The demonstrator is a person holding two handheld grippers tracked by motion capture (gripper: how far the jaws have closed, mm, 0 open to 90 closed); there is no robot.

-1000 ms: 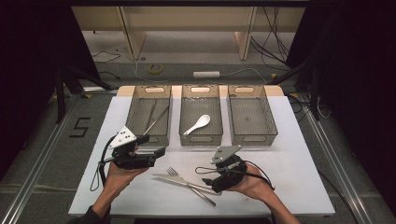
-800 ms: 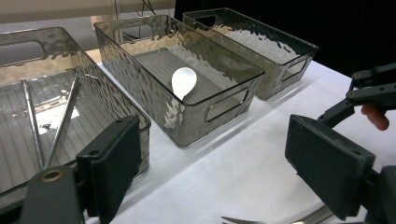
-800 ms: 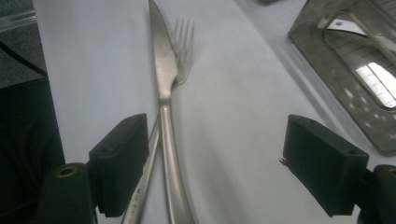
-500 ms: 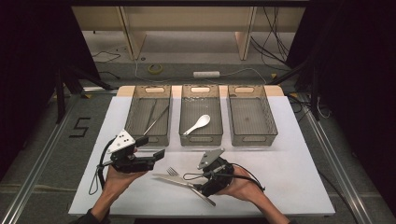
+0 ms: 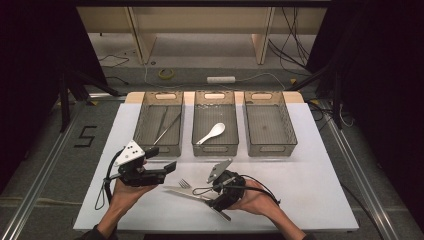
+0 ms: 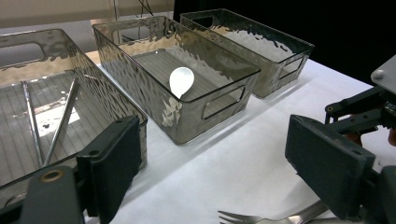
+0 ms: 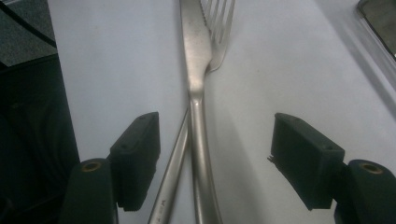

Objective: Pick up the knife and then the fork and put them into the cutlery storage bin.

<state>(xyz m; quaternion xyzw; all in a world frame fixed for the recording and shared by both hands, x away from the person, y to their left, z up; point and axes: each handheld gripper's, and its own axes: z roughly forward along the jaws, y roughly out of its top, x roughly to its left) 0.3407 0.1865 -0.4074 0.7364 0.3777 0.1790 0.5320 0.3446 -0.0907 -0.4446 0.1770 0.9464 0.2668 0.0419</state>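
Note:
A steel knife point(image 5: 176, 190) and a fork point(image 5: 185, 183) lie crossed on the white table near the front. My right gripper point(image 5: 210, 196) is low over their handles and open. In the right gripper view the knife point(image 7: 195, 70) and fork point(image 7: 219, 28) run up between the wide jaws, and the right gripper point(image 7: 219, 154) touches neither. My left gripper point(image 5: 165, 162) hovers open just left of the fork tines, holding nothing. The left gripper point(image 6: 219, 163) faces the trays, with the fork tines point(image 6: 243, 218) below it.
Three clear plastic trays stand in a row at the back. The left tray point(image 5: 145, 125) holds two thin metal sticks point(image 5: 167, 127), the middle tray point(image 5: 216, 148) a white spoon point(image 5: 212, 132), and the right tray point(image 5: 270, 148) nothing. Cables trail from both grippers.
My right gripper has moved left and lowered over the knife and fork handles. The left gripper has shifted only slightly.

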